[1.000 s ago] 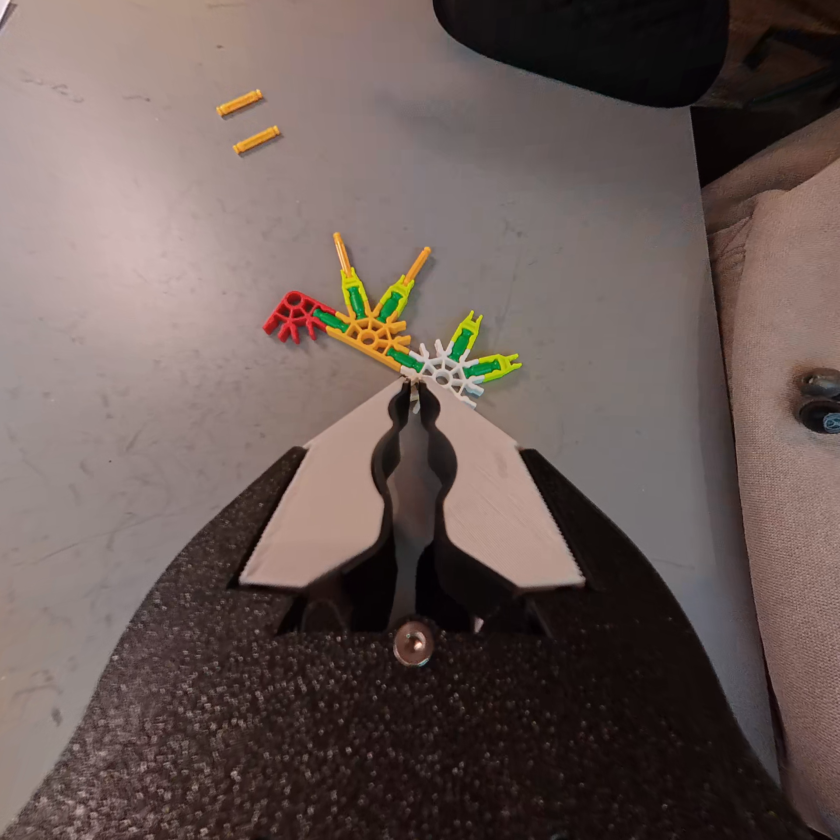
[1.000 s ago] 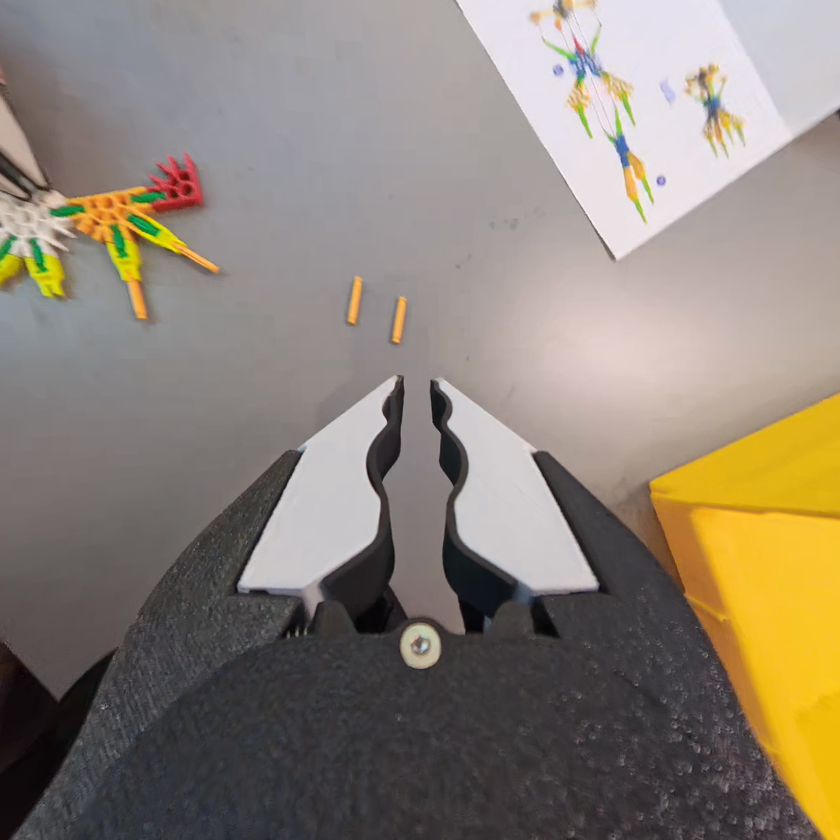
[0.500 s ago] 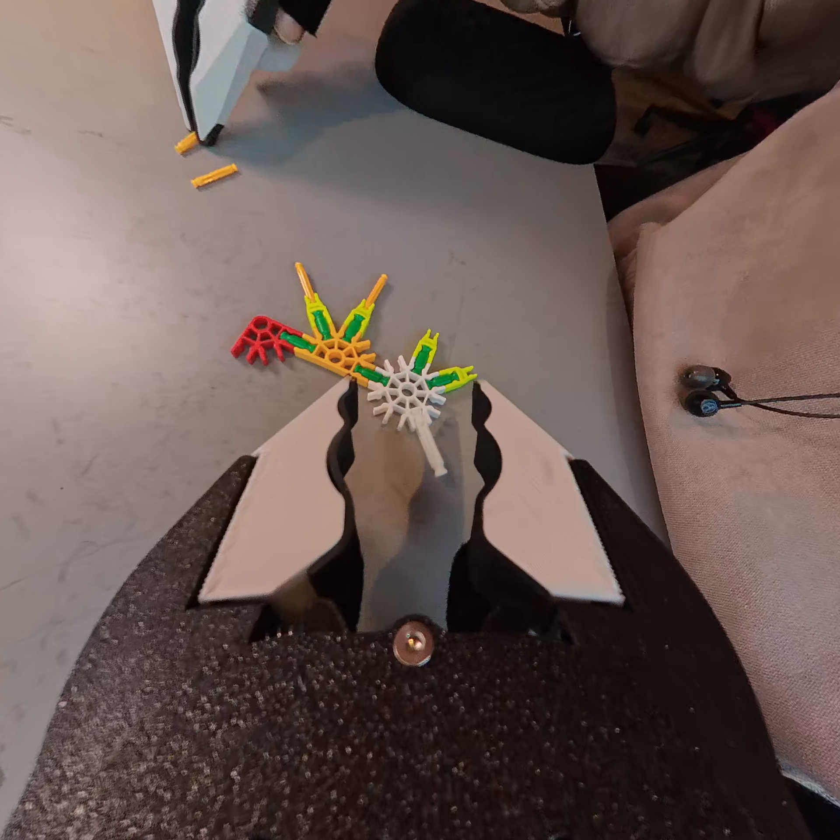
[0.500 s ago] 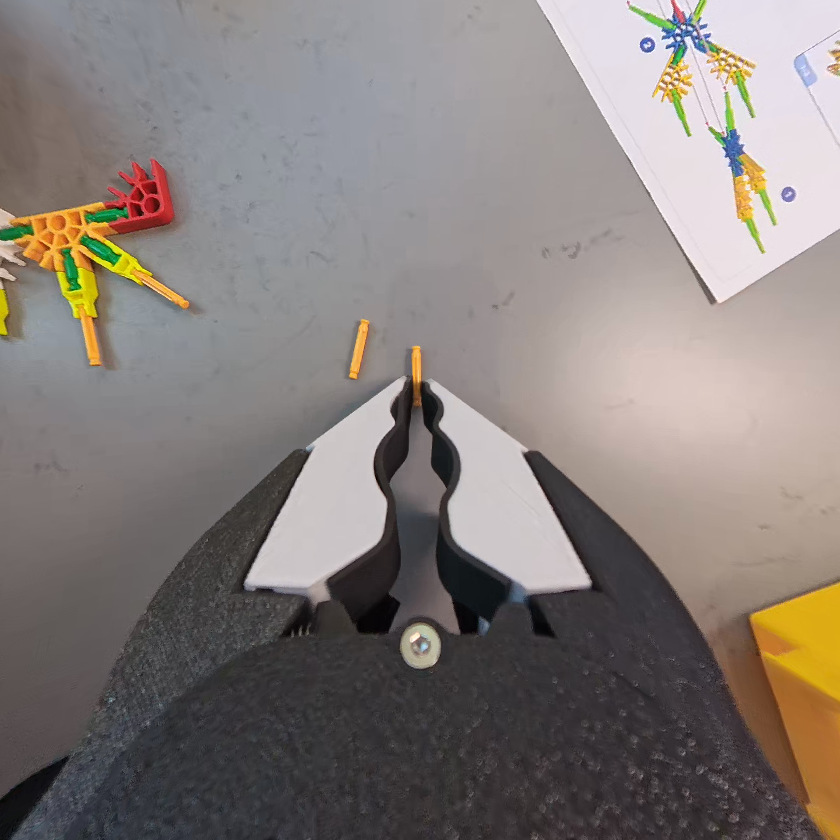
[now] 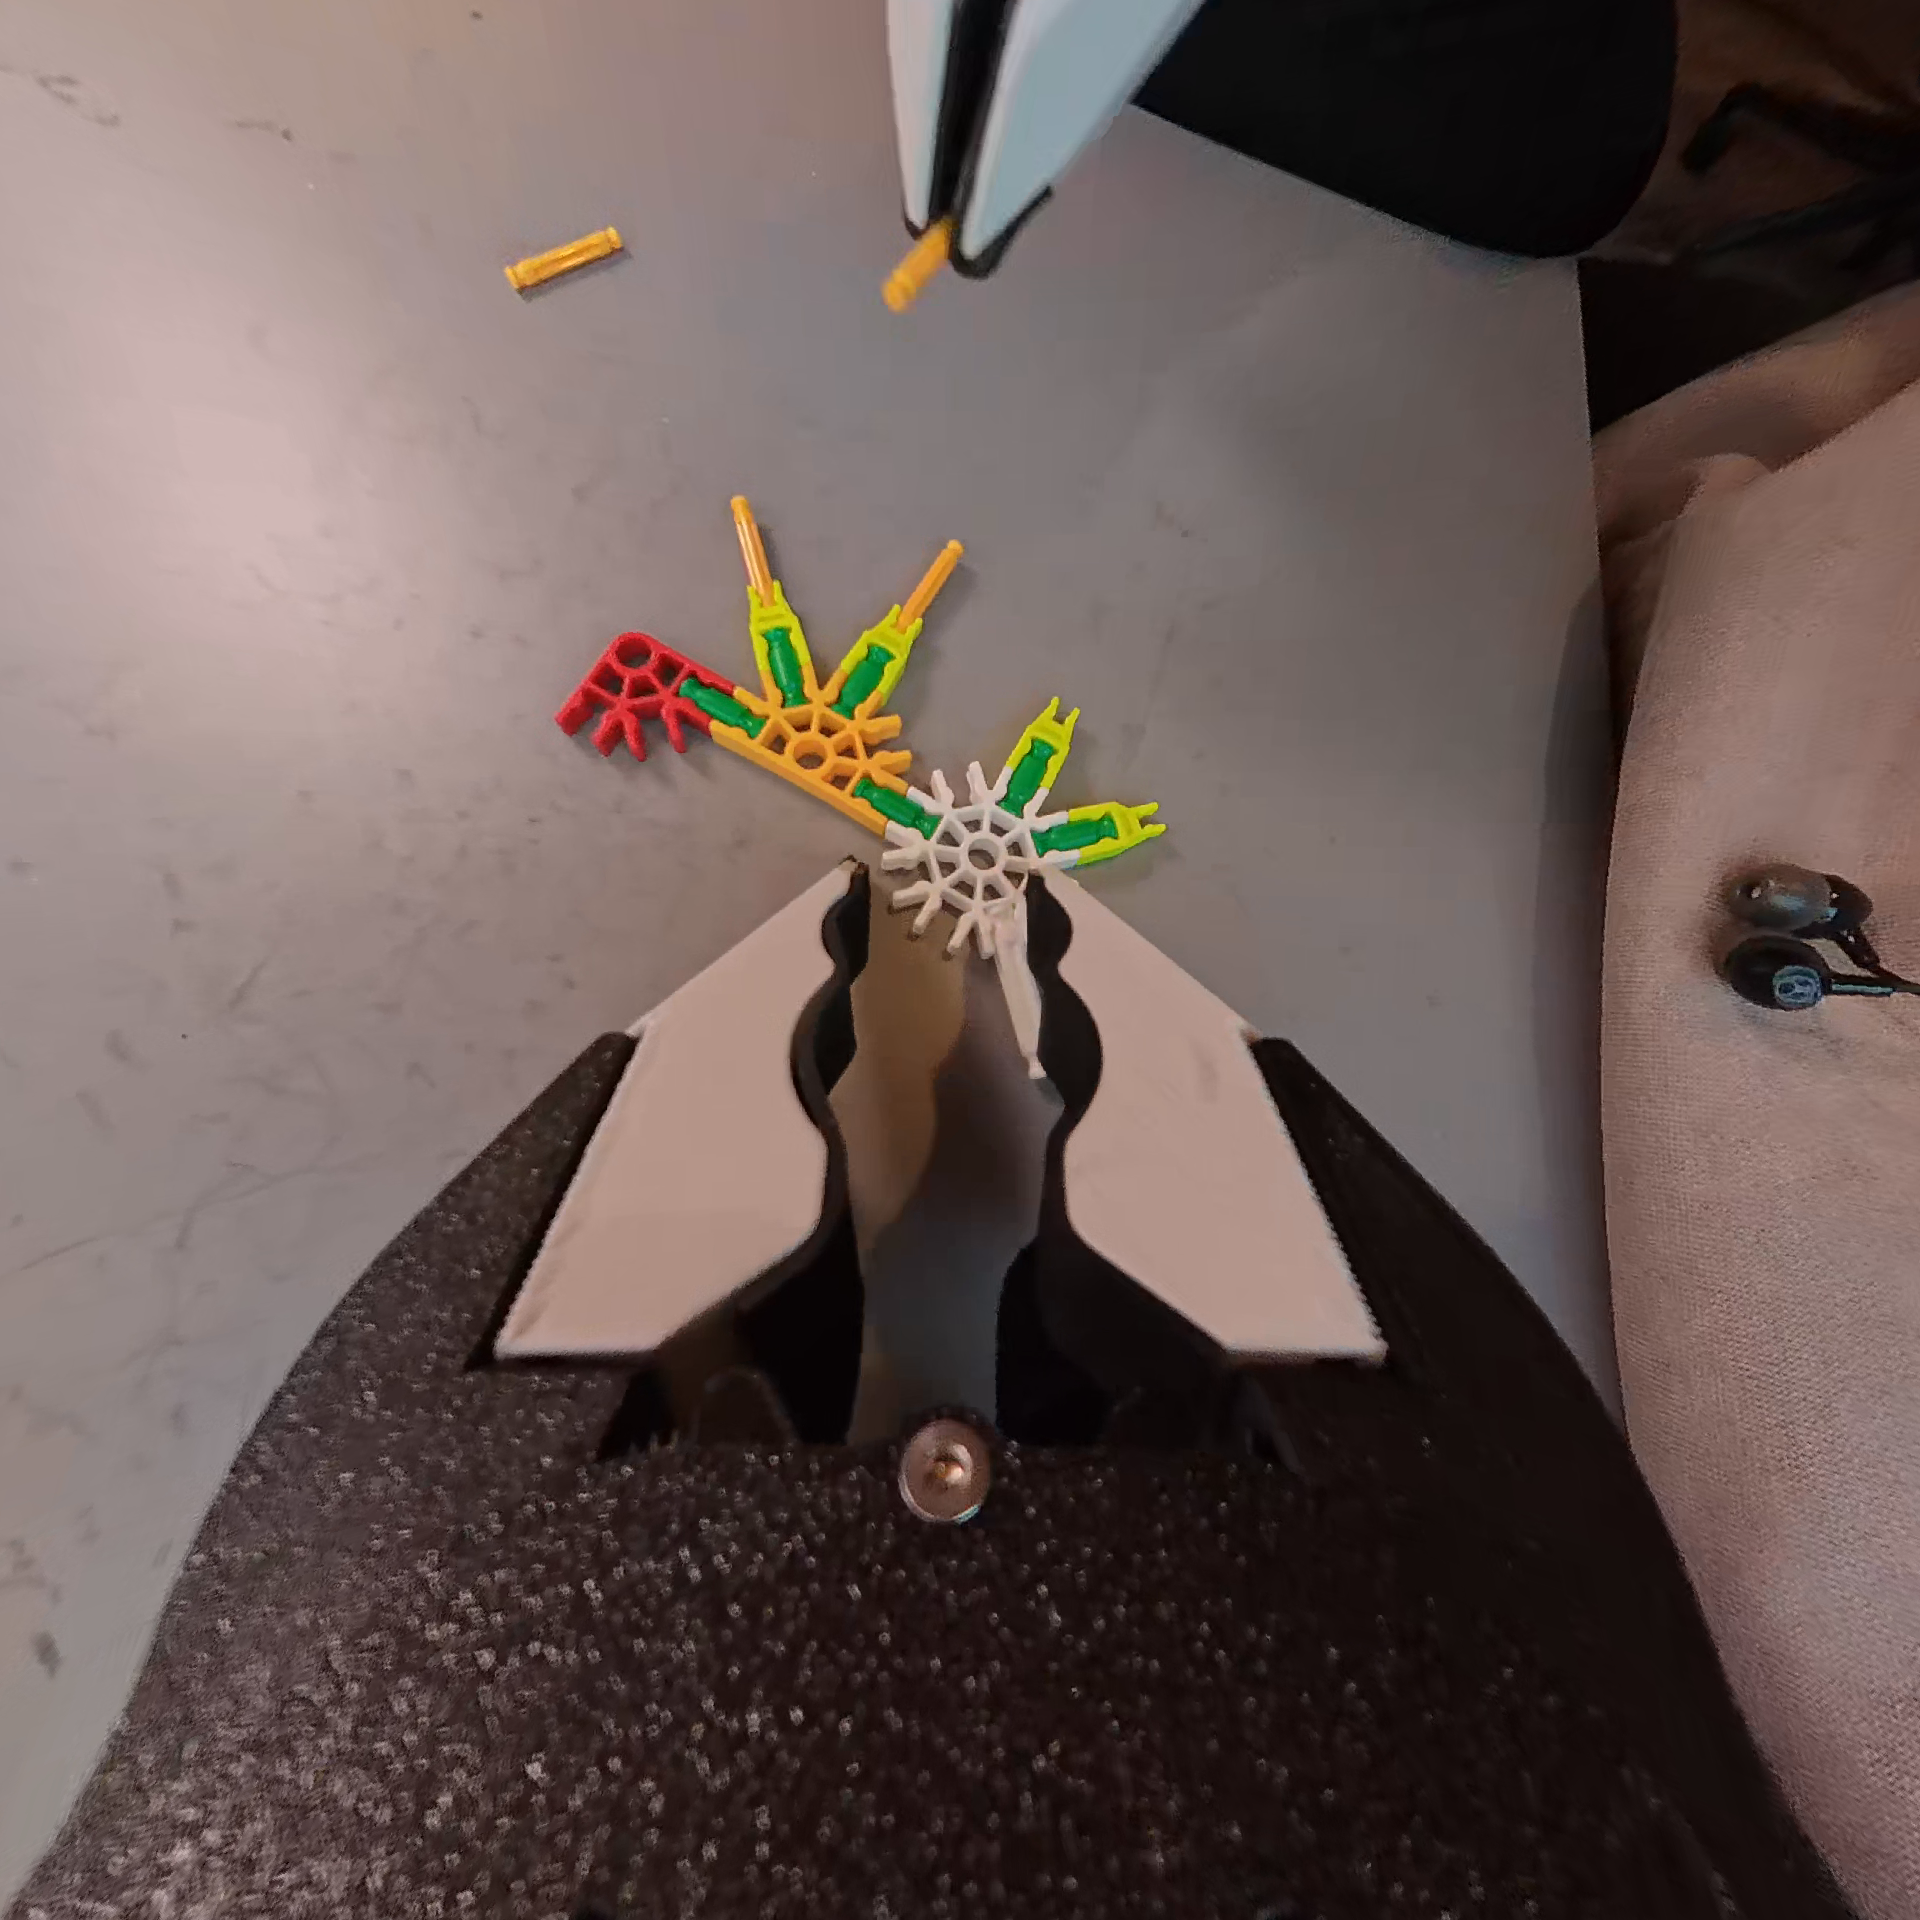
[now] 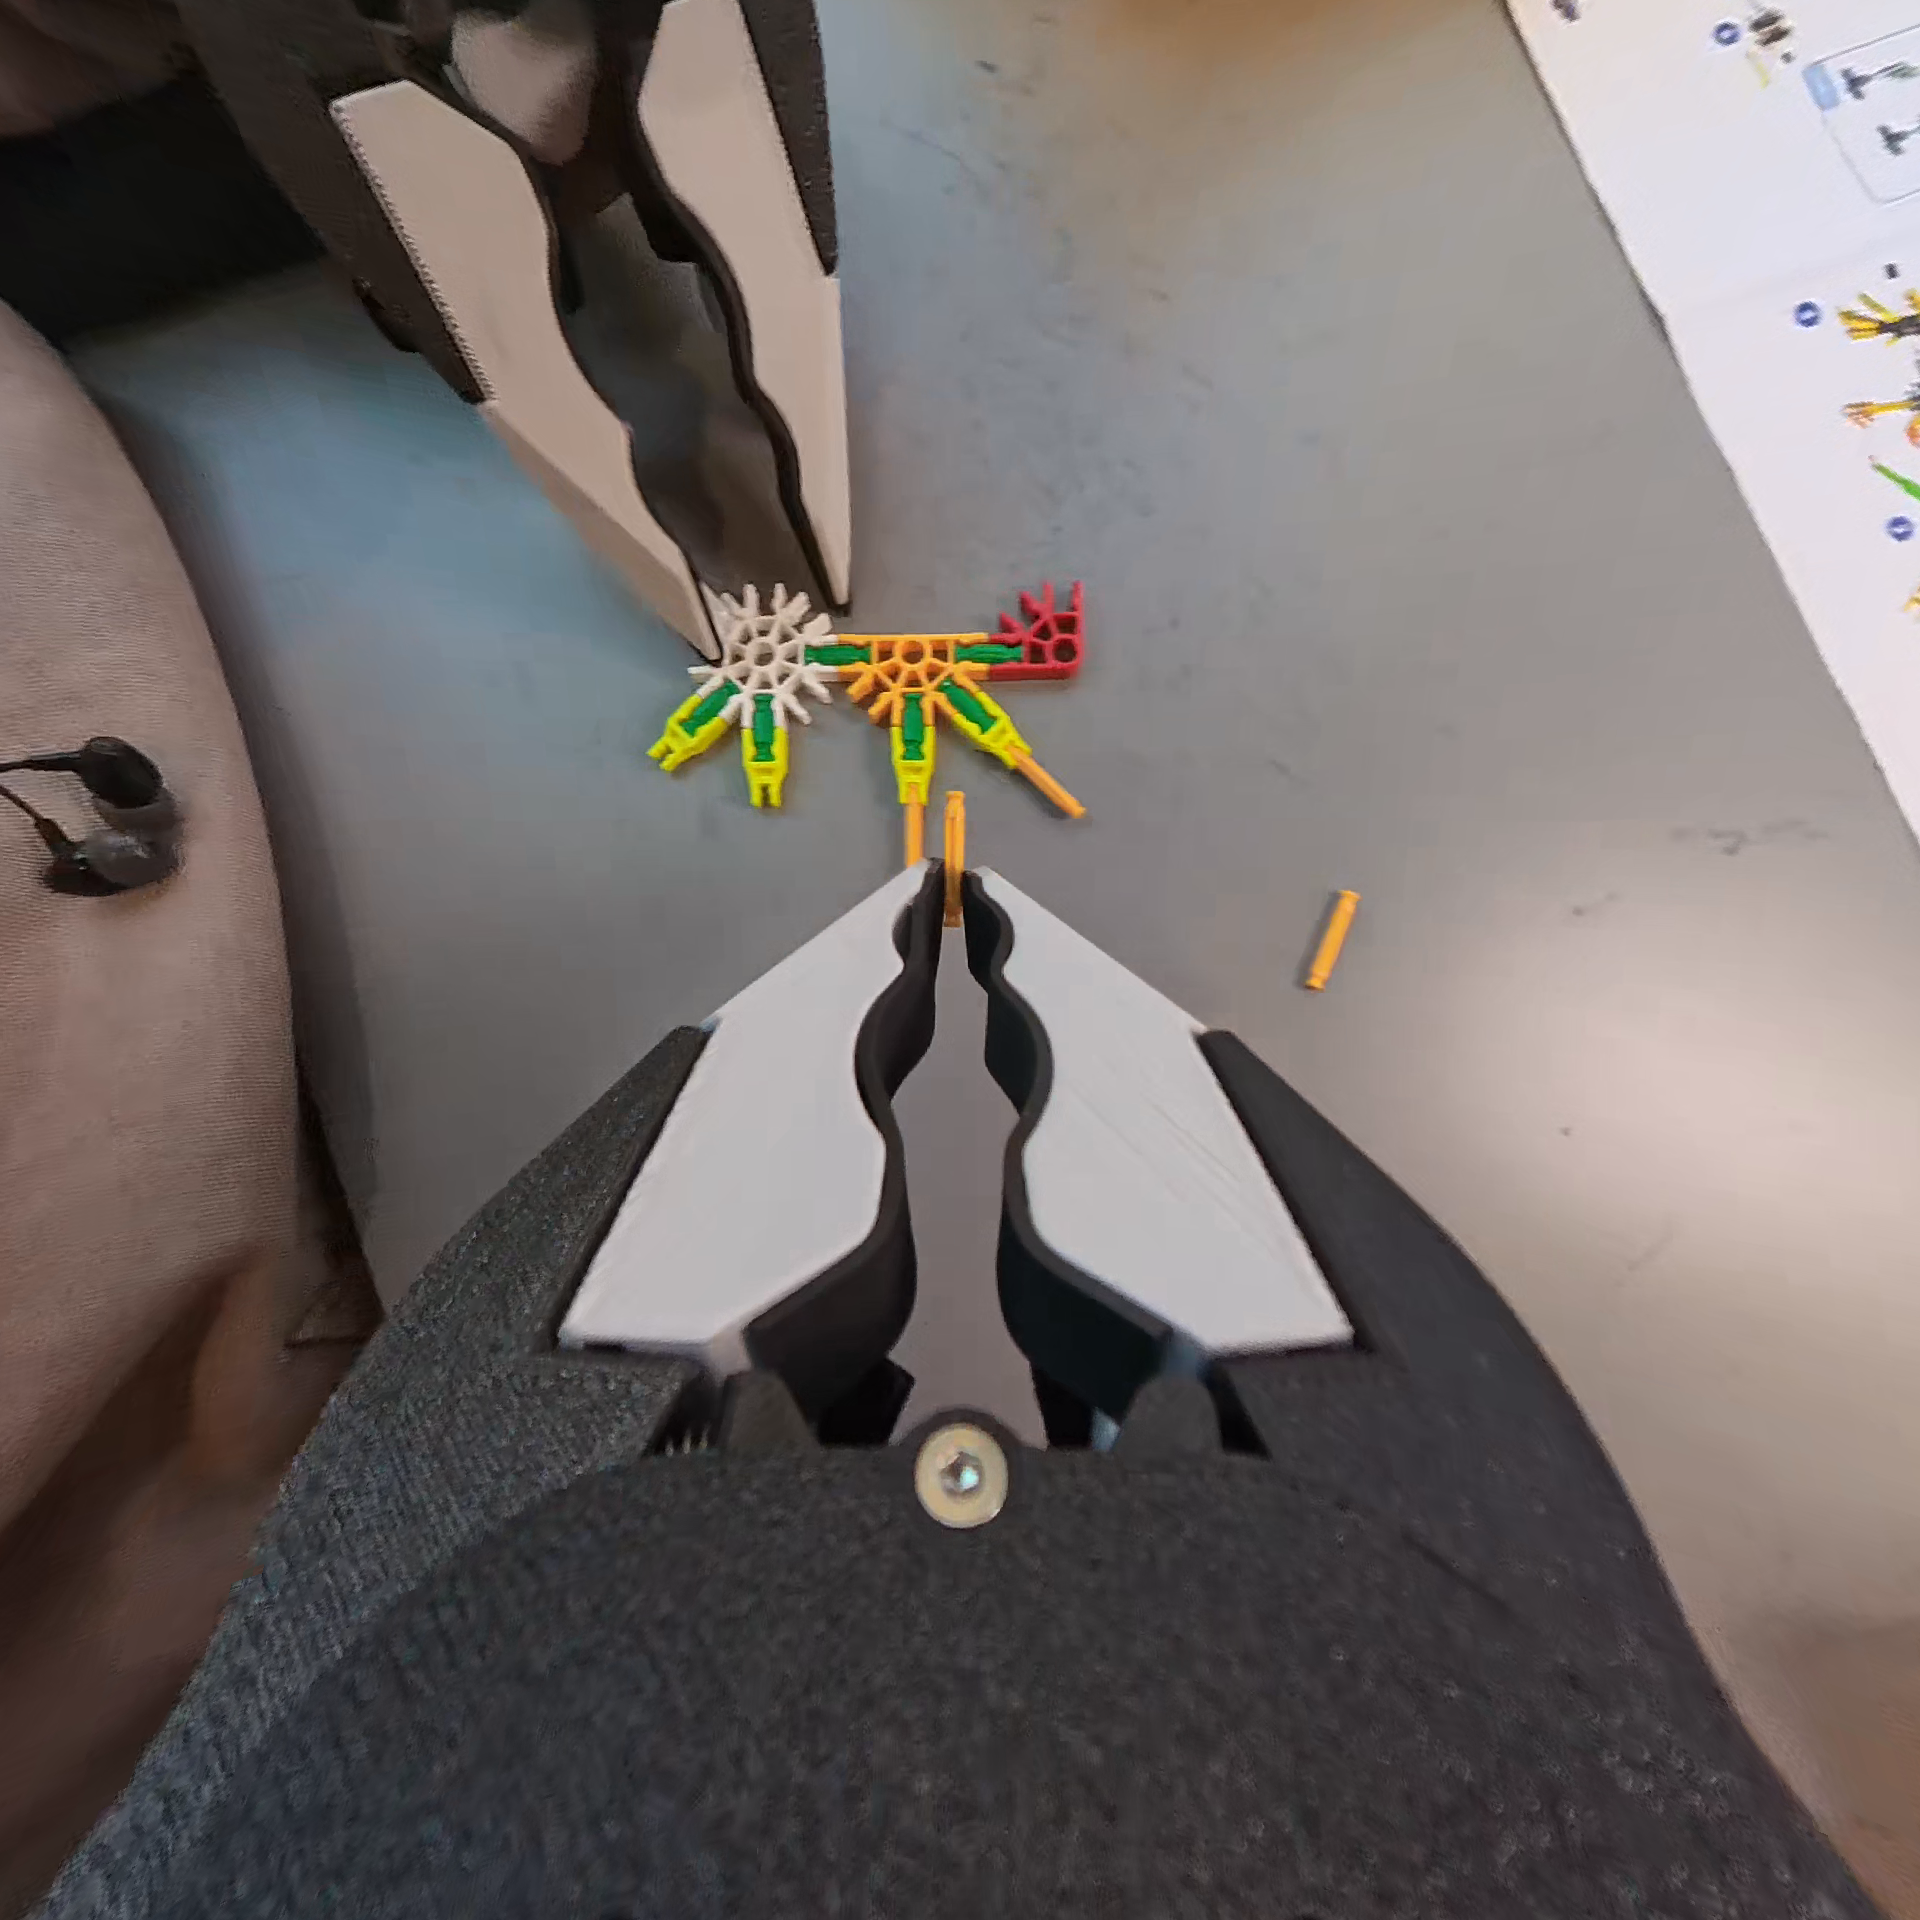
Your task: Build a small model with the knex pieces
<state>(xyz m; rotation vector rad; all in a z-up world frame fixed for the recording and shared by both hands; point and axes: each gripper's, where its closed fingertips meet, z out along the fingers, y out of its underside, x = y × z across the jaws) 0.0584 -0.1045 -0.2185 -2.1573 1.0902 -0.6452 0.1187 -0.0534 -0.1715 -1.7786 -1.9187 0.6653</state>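
Plainly, scene: a flat toy build of small plastic rods and connectors lies on a grey worktop (image 5: 312,520), with both grippers close to it
Left gripper (image 5: 951,888): its jaws stand apart, straddling the white snowflake-shaped plastic connector (image 5: 971,854) at one end of the build; the tips sit just beside that wheel, one on each side, and a thin white rod (image 5: 1016,982) runs from the wheel back into the gap. Whether the tips press the wheel cannot be told; the placing looks fit to steady the piece on the worktop
Right gripper (image 6: 948,883): jaws clenched on a short orange plastic rod (image 6: 953,852), gripped at one end so most of its length sticks out forward, free; it points toward the build
Build: the white wheel joins by a green rod to an orange half-round connector (image 6: 909,665), then a red corner connector (image 6: 1049,639); green rods with yellow-green clips fan out
Nearby: a second short orange rod (image 6: 1330,938) lies loose, apart from the build
Edges: printed white instruction sheet (image 6: 1766,260) at one side; beige fabric (image 5: 1766,1143) with black earbuds (image 5: 1782,945) at the other
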